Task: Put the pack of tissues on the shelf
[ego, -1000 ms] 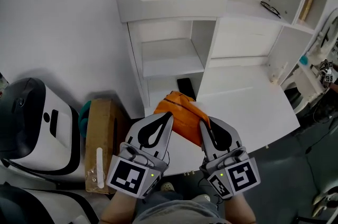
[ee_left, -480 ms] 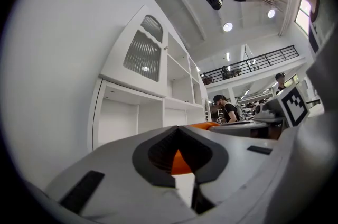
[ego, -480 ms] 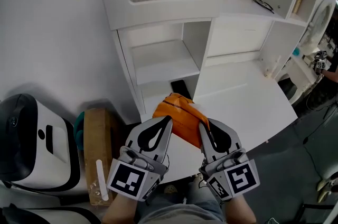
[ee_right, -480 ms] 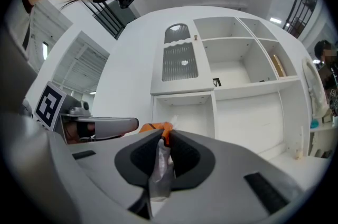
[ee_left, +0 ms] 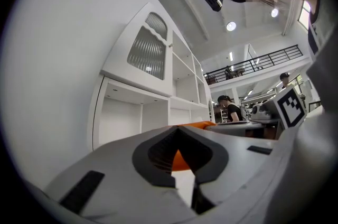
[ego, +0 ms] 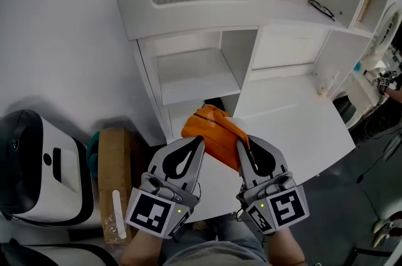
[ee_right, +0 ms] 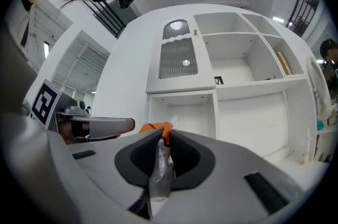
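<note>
The pack of tissues [ego: 213,131] is orange, wrapped in clear film, and hangs in the air between both grippers, in front of the white shelf unit [ego: 198,78]. My left gripper [ego: 198,140] is shut at the pack's left edge; in the left gripper view the orange pack [ee_left: 203,124] shows right behind the closed jaw tips [ee_left: 178,130]. My right gripper [ego: 240,144] is shut on the pack's right end. In the right gripper view the film and an orange corner [ee_right: 158,128] are pinched between the jaws [ee_right: 162,136]. The open compartment sits just beyond the pack.
A dark flat object [ego: 215,102] lies on the lower shelf behind the pack. A white desk top [ego: 295,127] extends to the right, with glasses [ego: 320,7] on a higher shelf. A cardboard box [ego: 115,177] and a white-and-black machine [ego: 38,164] stand on the floor at left.
Both grippers keep their hold on the pack. The pack has come a little closer to the open compartment, and the head view has shifted slightly.
</note>
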A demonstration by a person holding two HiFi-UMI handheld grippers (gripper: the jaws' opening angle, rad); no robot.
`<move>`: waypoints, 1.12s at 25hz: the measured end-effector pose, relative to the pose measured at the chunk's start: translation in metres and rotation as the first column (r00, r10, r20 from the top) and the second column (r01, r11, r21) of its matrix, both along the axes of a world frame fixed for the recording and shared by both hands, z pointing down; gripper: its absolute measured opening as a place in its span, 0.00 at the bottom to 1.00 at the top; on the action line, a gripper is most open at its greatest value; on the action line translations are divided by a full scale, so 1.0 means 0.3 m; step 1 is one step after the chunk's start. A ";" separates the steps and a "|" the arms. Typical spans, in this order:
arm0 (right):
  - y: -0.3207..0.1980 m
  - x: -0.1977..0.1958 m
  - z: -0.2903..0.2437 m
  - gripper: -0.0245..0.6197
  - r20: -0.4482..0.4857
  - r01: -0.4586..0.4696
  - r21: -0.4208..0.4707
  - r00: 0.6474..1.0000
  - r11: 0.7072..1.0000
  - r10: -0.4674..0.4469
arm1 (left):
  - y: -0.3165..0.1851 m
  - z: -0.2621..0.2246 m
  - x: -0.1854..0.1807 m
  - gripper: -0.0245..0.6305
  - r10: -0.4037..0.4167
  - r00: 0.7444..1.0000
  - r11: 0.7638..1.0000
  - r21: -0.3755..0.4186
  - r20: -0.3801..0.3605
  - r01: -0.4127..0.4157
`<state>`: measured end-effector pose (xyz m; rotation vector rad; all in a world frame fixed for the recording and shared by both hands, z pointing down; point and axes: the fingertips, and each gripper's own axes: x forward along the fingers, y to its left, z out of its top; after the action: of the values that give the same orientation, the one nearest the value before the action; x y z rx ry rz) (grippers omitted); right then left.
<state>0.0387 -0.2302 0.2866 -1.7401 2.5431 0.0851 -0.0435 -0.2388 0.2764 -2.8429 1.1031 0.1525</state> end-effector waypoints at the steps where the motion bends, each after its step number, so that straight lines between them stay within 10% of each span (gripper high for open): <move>1: -0.016 -0.002 -0.005 0.11 -0.002 0.008 0.003 1.000 1.000 -0.008 | -0.011 -0.007 -0.003 0.10 -0.009 1.000 1.000 0.003 -0.001 0.009; 28: -0.413 0.001 -0.039 0.11 -0.009 0.156 0.012 0.988 0.988 -0.155 | -0.200 0.032 -0.058 0.10 -0.237 0.971 0.967 -0.090 0.035 0.239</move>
<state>0.0390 -0.3542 0.2748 -1.5334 2.6671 0.1002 -0.0609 -0.2988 0.2861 -2.7521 1.4708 0.0498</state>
